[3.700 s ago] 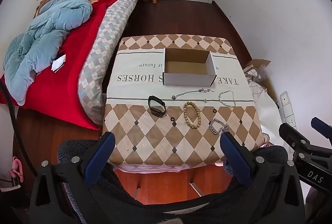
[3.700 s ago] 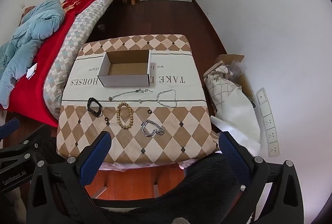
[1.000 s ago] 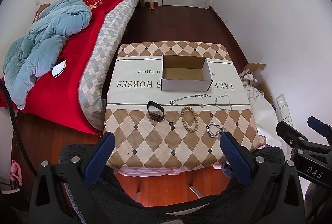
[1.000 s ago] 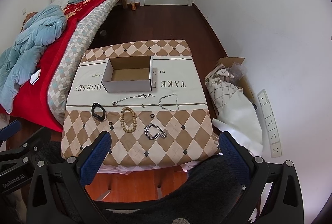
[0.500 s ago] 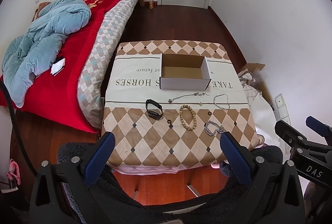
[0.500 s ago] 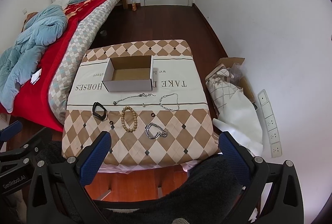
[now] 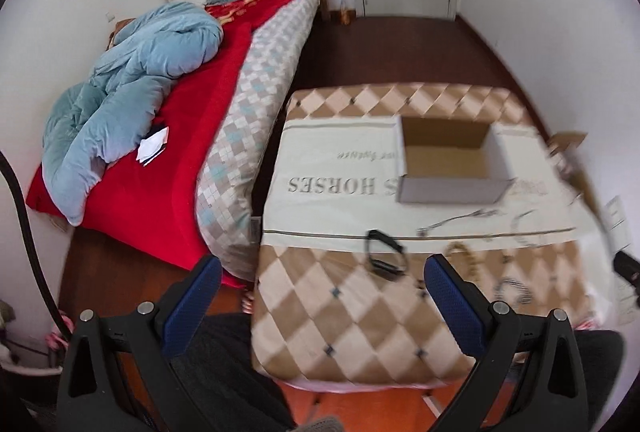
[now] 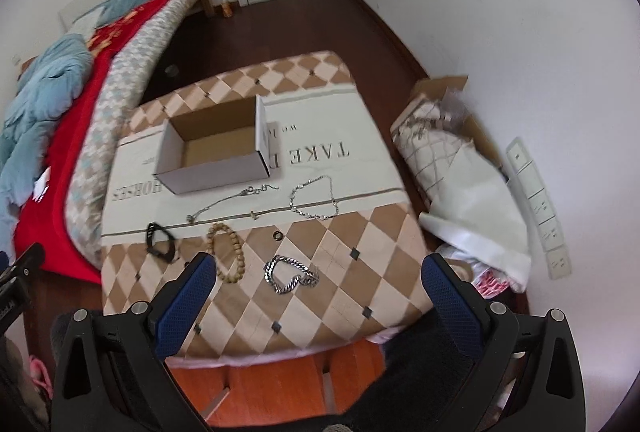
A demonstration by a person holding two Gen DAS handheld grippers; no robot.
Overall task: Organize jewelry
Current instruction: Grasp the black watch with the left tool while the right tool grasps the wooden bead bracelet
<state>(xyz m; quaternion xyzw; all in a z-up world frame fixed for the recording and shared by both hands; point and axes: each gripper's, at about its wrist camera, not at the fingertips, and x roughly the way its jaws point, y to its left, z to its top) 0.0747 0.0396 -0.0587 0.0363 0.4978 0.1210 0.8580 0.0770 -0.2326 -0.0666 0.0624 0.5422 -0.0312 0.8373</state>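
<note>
Both tools have swung in toward the table since half a second ago. The left gripper (image 7: 322, 290) now looks over the table's near left corner, with its blue pads spread wide and nothing between them. The right gripper (image 8: 320, 288) is tilted over the near edge, equally wide open and empty. By this reading the approach has begun and no piece is lifted yet.

All the jewelry lies on the checkered tablecloth (image 8: 336, 308). Nearest the right gripper is one heavy silver chain bracelet (image 8: 291, 274). To its left lies one wooden bead bracelet (image 8: 227, 246). Further left, toward the left edge, is one black band (image 8: 160, 242). Between the beads and the silver chain, a little further in, sits one small dark ring (image 8: 277, 234). A second tiny piece beside the band is too small to be sure of.

Beyond these, on the cream strip, are two thin chains. One is a loose silver loop (image 8: 314, 198). The other is a straighter necklace (image 8: 232, 198). Furthest stands one open cardboard box (image 8: 214, 146), empty, near the table's centre. It is the likely destination.
</note>
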